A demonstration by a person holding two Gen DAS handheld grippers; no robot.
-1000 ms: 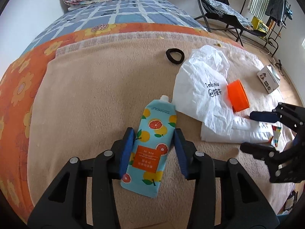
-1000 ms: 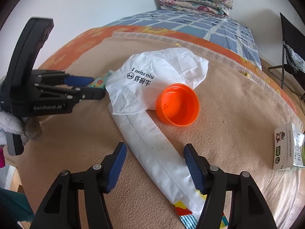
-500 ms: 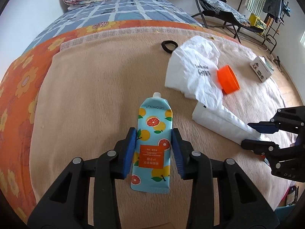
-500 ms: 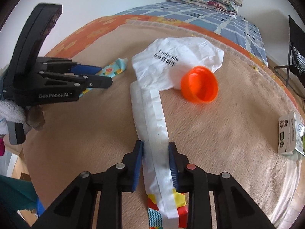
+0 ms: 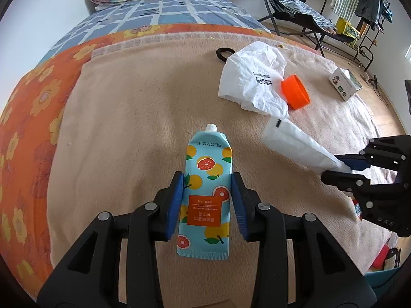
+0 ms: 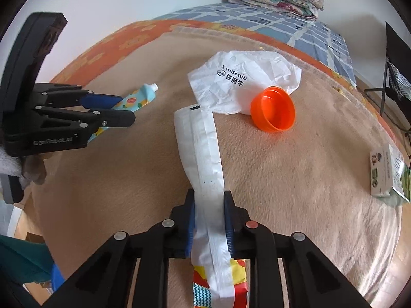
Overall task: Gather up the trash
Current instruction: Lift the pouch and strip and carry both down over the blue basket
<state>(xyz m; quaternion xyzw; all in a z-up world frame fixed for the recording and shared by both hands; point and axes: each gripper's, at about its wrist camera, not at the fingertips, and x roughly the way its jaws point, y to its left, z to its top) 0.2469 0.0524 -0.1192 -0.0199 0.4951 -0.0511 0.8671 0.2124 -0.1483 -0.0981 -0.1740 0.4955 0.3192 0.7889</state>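
Left hand-held gripper (image 5: 207,200) clamps fruit-print pouch (image 5: 206,179); right hand-held gripper (image 6: 209,211) clamps white wrapper (image 6: 203,159)

On the beige blanket (image 5: 133,118) of the bed, my fruit-printed blue pouch (image 5: 206,195) lies left of the long white wrapper (image 6: 205,169); beyond it, the orange plastic cap (image 6: 273,113) touches the crumpled white paper bag (image 6: 241,82).

Two grippers – one left gripper (image 5: 207,201), one right gripper (image 6: 209,222). Between the left jaws, one fruit-printed tube (image 5: 207,195); between the right jaws, one long white wrapper (image 6: 203,159). Beyond the jaws – one crumpled white bag (image 6: 244,82), one orange cap (image 6: 273,113), one black ring (image 5: 224,53), one small carton (image 5: 344,86).
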